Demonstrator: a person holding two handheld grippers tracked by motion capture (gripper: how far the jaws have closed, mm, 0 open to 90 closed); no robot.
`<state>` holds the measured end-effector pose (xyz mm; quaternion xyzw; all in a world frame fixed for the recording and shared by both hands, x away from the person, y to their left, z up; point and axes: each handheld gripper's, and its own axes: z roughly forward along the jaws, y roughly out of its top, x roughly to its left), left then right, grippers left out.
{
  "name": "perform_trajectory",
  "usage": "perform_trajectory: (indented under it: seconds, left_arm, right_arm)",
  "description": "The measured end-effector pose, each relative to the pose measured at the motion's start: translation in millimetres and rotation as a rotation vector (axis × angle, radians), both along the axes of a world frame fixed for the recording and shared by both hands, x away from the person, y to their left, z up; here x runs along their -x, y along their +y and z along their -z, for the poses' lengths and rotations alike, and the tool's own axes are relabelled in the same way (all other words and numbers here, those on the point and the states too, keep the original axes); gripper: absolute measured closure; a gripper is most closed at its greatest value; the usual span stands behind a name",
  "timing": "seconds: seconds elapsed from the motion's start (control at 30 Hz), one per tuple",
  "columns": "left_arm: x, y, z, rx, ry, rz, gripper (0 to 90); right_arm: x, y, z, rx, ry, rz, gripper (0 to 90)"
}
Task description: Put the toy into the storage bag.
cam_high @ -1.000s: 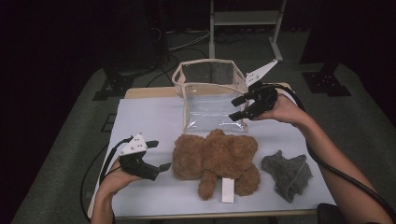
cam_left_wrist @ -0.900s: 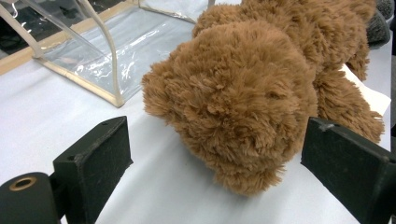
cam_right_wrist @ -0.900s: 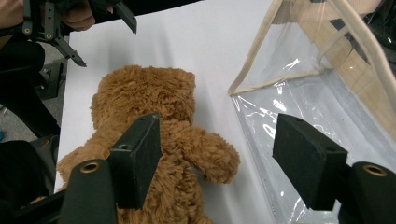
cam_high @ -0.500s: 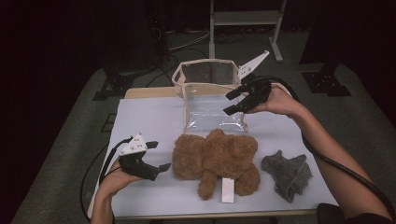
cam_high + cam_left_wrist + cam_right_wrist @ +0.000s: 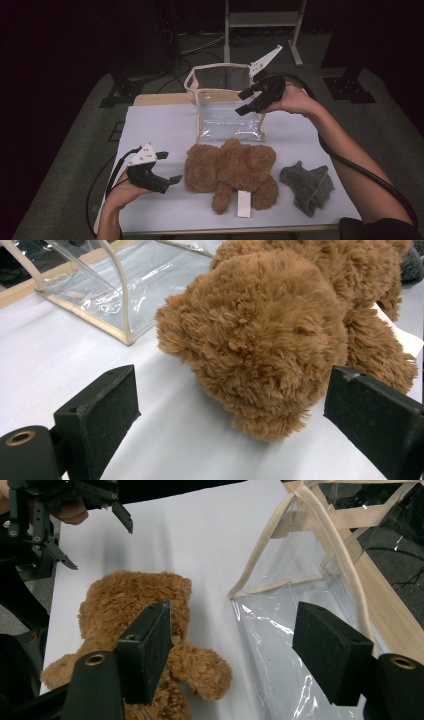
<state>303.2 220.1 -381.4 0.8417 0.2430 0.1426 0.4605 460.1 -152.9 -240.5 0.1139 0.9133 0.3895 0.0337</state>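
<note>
Right gripper [image 5: 248,100] open, empty, above bag [image 5: 227,107]. Probably about to spread its mouth: grab rim, not film. Left gripper [image 5: 170,179] open beside bear [image 5: 230,167], waiting.

Dark room — grey carpet [image 5: 65,165], metal rack [image 5: 260,20] behind.

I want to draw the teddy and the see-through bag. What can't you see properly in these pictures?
- Teddy: it lies face down in the high view, so its face is hidden.
- Teddy's white tag: any writing is too small, high view.
- Clear bag: cut off by the top and right edges, right gripper view.
</note>
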Motion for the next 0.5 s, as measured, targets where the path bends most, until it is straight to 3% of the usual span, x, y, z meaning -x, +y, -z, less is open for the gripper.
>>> perform_trajectory:
  seconds: [0.5]
  left_arm:
    - [0.0,4.2,3.9,-0.002,0.012,-0.016,5.6]
  right_arm:
    - [-23.9,7.8,-5.9,0.034,0.004,0.008,30.5]
